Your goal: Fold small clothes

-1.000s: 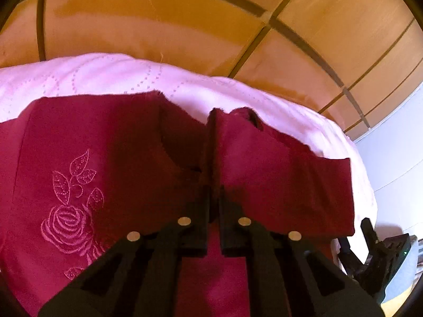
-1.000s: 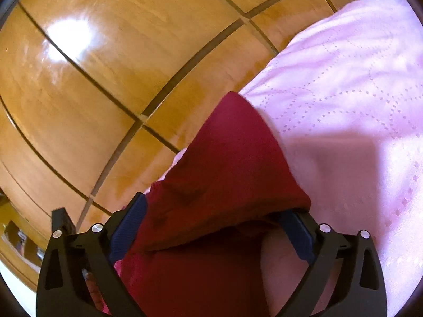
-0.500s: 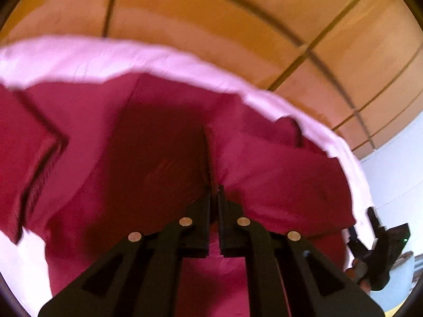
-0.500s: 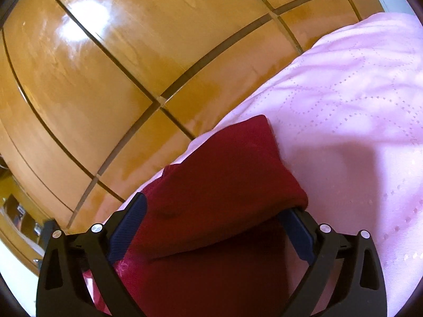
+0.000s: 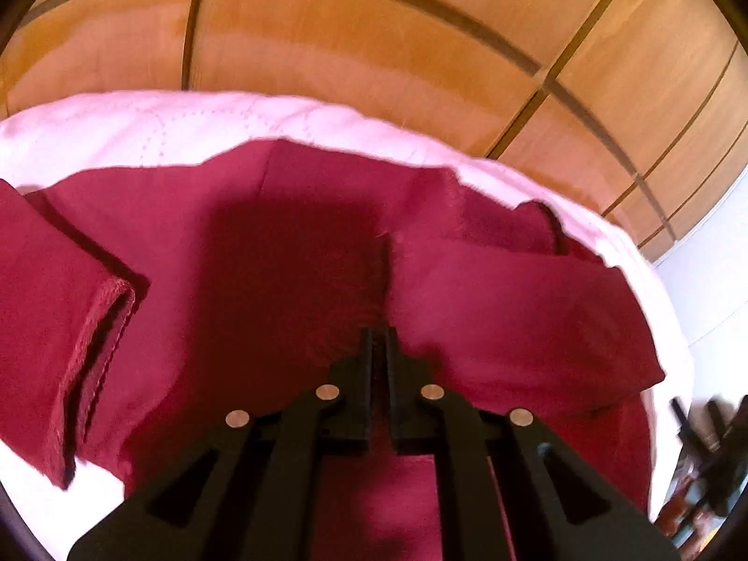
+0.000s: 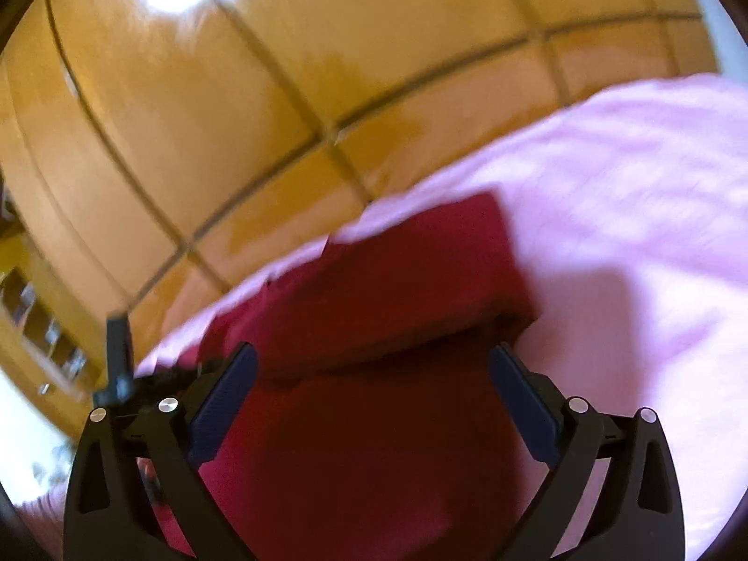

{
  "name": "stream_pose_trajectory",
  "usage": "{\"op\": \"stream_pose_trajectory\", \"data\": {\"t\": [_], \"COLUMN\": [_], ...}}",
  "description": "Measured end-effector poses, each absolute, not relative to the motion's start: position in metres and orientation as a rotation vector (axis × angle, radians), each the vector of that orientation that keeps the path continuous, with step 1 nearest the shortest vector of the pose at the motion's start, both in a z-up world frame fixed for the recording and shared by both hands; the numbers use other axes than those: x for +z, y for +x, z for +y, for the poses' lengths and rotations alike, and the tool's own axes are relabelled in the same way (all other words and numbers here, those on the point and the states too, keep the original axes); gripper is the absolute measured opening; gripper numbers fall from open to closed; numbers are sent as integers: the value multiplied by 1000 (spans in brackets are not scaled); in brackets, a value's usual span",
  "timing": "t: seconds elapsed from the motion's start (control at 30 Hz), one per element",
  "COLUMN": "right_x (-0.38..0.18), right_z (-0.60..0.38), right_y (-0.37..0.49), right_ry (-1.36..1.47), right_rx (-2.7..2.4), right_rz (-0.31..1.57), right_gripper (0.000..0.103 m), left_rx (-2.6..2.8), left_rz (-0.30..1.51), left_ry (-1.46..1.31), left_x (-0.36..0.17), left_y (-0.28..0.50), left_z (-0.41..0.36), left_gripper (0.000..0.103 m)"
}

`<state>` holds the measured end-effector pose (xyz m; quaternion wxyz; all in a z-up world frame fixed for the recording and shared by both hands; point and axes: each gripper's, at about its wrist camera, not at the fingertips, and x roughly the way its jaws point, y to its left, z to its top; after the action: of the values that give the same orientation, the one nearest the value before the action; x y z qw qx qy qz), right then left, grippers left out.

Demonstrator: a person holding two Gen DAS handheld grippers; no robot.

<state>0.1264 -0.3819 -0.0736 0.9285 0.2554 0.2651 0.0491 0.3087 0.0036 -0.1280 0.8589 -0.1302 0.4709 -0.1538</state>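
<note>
A dark red garment (image 5: pixel 290 252) lies spread on a pale pink quilted bedspread (image 5: pixel 187 121) whose stitched dot pattern shows along its far edge, and beyond that edge stand glossy wooden cupboard doors (image 5: pixel 374 37) with dark seams. In the left wrist view the left gripper (image 5: pixel 379 341) has its black jaws drawn together almost to touching, and a thin ridge of the red cloth runs up from the tips, so the jaws pinch a fold of the garment near its middle. To the left of the gripper a folded sleeve (image 5: pixel 70 327) with a hemmed cuff lies over the garment and reaches toward the near left edge of the bedspread; to the right another folded flap of the same cloth lies close to the bedspread's right edge. At the far right of that view a blurred black gripper shape shows beside the bedspread. In the right wrist view, which is smeared by motion, the right gripper (image 6: pixel 374 376) stands wide, its blue-padded fingers (image 6: pixel 224 392) well apart with nothing pressed between them; the red garment (image 6: pixel 411 280) lies below and ahead of them, a folded layer of it ending in a squared corner near the bedspread's (image 6: pixel 631 196) far edge.
</note>
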Motion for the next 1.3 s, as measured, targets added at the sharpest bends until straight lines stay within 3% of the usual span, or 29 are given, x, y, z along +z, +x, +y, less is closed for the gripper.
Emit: {"op": "stream_pose_trajectory", "data": {"t": [0.03,0.1,0.17,0.2,0.27,0.37,0.43,0.47,0.5,0.53,0.63,0.67,0.7,0.73,0.77,0.8,1.1,1.3], "right_x": [-69,-61,-59,-60,-64,-80,-101,-106,-107,-107,-95,-89,-82,-78,-73,-69,-84,-114], "right_z": [-388,-402,-410,-415,-418,-414,-398,-394,-391,-394,-412,-417,-421,-423,-427,-429,-399,-390], "right_y": [127,143,163,176,195,207,212,213,207,204,194,190,188,187,188,190,228,242], "right_ry": [527,521,515,519,492,498,434,401,383,408,534,538,527,517,501,486,344,336], "right_rx": [56,-42,-102,-103,-110,-91,-66,-70,-60,-47,-11,-23,-47,-61,-78,-89,-4,-64], "right_rz": [517,518,553,565,603,676,774,783,765,751,687,666,641,628,623,631,762,825], "right_gripper": [98,74,64,53,40,39,39,39,39,39,40,40,40,40,40,40,33,33], "left_rx": [-322,-319,-302,-295,-288,-339,-387,-394,-403,-411,-443,-433,-430,-427,-413,-390,-342,-299], "left_rz": [988,968,950,948,954,973,960,943,907,868,873,911,934,965,989,990,980,1001], "left_ry": [-265,-247,-249,-252,-266,-322,-398,-428,-459,-484,-504,-470,-447,-424,-407,-391,-305,-221], "left_x": [-131,-133,-131,-130,-130,-128,-125,-122,-119,-115,-113,-118,-120,-125,-129,-131,-108,-131], "left_y": [312,311,310,306,310,311,305,300,294,288,286,290,294,297,299,301,315,318], "left_z": [3,-1,2,4,5,7,11,13,15,17,10,2,-6,-12,-18,-19,-12,-17], "left_gripper": [2,0,0,0,0,0,28,68,89,92,90,79,57,46,23,8,3,6]}}
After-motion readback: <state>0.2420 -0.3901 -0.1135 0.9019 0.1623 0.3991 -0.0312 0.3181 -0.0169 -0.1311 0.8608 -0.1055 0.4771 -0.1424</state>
